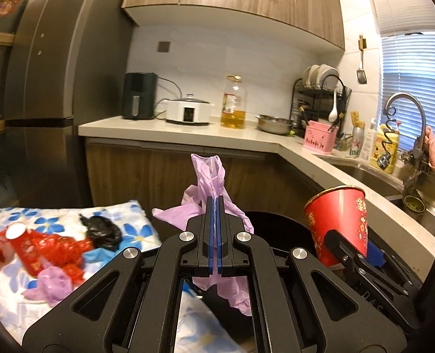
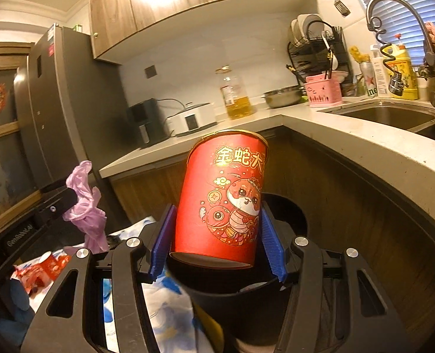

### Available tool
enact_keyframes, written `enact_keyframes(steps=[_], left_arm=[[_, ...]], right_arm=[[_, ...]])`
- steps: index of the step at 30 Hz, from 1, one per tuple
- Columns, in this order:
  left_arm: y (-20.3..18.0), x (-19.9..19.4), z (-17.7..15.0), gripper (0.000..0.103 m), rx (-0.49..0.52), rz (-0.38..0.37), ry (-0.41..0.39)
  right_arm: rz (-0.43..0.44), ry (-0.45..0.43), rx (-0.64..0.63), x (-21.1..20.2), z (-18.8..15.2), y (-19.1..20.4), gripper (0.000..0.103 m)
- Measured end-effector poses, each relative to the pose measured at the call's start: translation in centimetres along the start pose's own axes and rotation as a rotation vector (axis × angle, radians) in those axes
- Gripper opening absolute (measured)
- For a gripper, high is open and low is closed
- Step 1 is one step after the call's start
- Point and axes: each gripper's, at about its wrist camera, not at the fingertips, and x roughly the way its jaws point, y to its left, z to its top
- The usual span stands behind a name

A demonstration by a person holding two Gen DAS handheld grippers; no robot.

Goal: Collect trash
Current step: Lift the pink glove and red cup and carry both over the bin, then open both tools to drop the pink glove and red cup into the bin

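My left gripper is shut on a crumpled purple glove, held up in the air beside the black trash bin. My right gripper is shut on a red paper cup with a cartoon snake print, held upright and slightly tilted over the black trash bin. The cup also shows in the left wrist view, and the glove in the right wrist view. On the floral cloth lie crushed red wrappers, a black bag and another purple glove.
A kitchen counter runs behind with an air fryer, white cooker, oil bottle and steel bowl. A sink with tap is at right. A dark fridge stands at left.
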Motion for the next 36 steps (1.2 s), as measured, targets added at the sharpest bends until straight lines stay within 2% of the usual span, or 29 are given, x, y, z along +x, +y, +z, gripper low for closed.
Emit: enact_keyframes(steps=[12,33,36], left_arm=[[-2.0,4.7,-0.6,0.0,0.021,-0.017,0.022],[-2.0,8.6,-2.8,0.001,0.036,-0.033,0.085],[-2.0,9.0,-3.2,0.001,0.051,-0.048,0.104]], right_arm=[[-0.029,-0.002,-0.005,2.4,0.8,-1.6,0.055],[-0.006,0.033,-0.017,5.1,0.1,-2.0,0.059],[0.001,0.037,-0.006,5.3,0.1,-2.4,0.064]])
